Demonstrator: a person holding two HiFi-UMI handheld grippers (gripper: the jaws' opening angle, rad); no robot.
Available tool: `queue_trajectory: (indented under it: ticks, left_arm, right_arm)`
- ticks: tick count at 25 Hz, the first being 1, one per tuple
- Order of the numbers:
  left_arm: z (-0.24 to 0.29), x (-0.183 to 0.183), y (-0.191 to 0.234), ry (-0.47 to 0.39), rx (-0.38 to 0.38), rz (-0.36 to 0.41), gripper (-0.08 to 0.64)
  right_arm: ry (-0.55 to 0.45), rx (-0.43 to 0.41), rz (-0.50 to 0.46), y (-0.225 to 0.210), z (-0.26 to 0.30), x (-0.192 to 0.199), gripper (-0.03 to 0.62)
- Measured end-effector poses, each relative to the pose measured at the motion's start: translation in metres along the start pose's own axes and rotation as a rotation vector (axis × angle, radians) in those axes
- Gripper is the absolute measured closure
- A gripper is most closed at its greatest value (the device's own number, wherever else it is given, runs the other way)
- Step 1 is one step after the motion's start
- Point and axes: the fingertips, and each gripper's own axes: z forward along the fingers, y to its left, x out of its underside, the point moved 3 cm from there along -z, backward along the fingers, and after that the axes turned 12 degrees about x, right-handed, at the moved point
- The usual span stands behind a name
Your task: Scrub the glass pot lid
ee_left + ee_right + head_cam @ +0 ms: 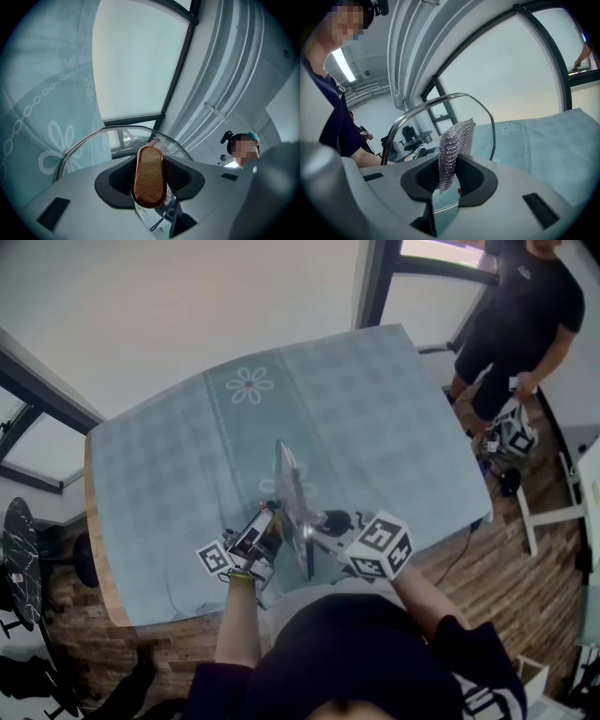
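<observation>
The glass pot lid [290, 486] stands on edge above the table, its steel rim [79, 145] arching ahead in both gripper views. My left gripper [268, 527] is shut on the lid's wooden handle [149, 164], which fills the gap between the pads. From the other side, my right gripper [323, 526] is shut on a silver mesh scrubber [455, 145] that stands up against the glass [440, 117]. Through the glass, the scrubber [162, 146] shows just beyond the handle in the left gripper view.
A teal cloth with flower prints [375, 409] covers the table, whose wooden edge [97, 559] shows at the left. At the far right corner a person in black [520, 306] stands holding another pair of grippers. Windows and wood floor surround the table.
</observation>
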Motion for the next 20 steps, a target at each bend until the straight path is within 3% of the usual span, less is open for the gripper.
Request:
queue_trajectory:
  ticks: [20]
  left_arm:
    - [-0.004,-0.002,-0.001,-0.037,0.006,0.003,0.391]
  right_arm:
    - [0.003,-0.121,-0.101,0.034,-0.03,0.023,0.509]
